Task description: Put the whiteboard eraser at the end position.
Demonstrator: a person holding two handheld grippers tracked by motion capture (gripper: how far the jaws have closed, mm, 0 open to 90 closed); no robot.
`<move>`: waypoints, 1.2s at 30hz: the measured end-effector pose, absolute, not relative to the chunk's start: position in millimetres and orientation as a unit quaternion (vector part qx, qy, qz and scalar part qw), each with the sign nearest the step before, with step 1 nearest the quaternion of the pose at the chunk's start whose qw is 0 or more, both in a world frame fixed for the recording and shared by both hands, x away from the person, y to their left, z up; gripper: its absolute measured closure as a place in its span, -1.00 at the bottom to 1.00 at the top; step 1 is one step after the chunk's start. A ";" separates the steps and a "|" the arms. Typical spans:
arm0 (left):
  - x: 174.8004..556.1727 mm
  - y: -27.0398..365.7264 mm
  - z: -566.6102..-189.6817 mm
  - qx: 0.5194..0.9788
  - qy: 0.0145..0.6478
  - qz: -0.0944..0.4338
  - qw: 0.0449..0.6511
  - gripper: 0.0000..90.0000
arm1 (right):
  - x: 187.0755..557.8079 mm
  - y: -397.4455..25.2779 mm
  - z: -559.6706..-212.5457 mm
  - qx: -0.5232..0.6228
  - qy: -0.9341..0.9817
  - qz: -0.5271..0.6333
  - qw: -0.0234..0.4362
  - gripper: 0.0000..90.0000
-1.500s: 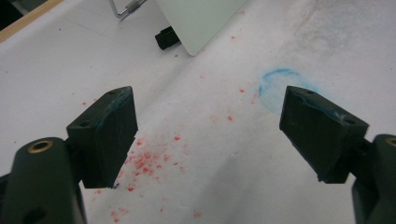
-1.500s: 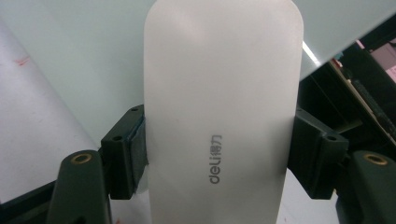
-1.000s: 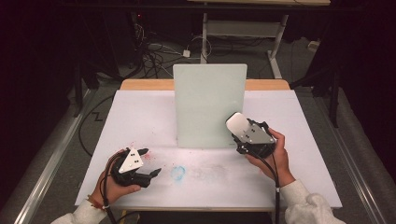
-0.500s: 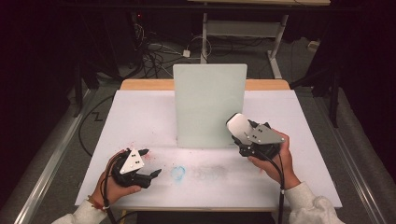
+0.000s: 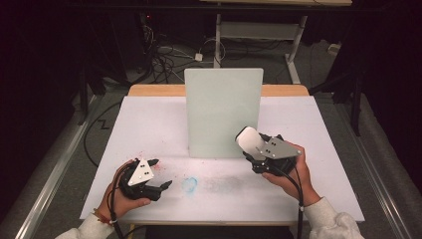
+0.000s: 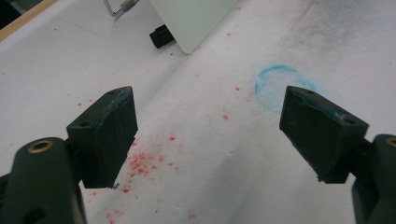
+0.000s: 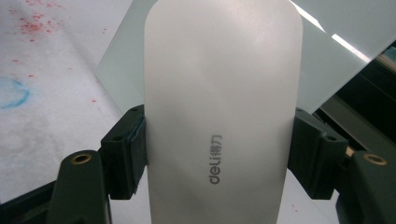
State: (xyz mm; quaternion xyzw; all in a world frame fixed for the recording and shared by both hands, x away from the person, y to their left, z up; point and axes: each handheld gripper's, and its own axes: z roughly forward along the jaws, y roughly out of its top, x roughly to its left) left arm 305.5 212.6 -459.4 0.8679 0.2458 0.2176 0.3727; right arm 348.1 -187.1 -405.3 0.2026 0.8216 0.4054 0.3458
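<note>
One "deli"-marked white eraser (image 7: 222,116), gripped

An upright pale board (image 5: 223,112) stands across the middle of the white table (image 5: 149,124), blocking passage there. To its left and right, the tabletop lies open, and so does the lower centre around the blue smudge (image 5: 189,184).
</note>
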 end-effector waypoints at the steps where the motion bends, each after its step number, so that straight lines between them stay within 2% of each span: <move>1: 305.6 212.6 -459.5 0.868 0.246 0.218 0.372 -0.59 | 347.6 -186.5 -405.4 0.202 0.823 0.404 0.344 -0.32; 17: 305.6 213.2 -459.1 0.868 0.246 0.220 0.371 -0.59 | 335.0 -168.5 -410.9 0.150 0.857 0.395 0.294 -0.32; 27: 305.8 212.4 -460.1 0.870 0.245 0.218 0.368 -0.59 | 331.0 -151.5 -420.2 0.107 0.899 0.360 0.223 -0.32; 36: 306.1 210.4 -461.4 0.873 0.243 0.216 0.364 -0.59 | 329.5 -129.2 -435.8 0.075 0.926 0.325 0.180 -0.32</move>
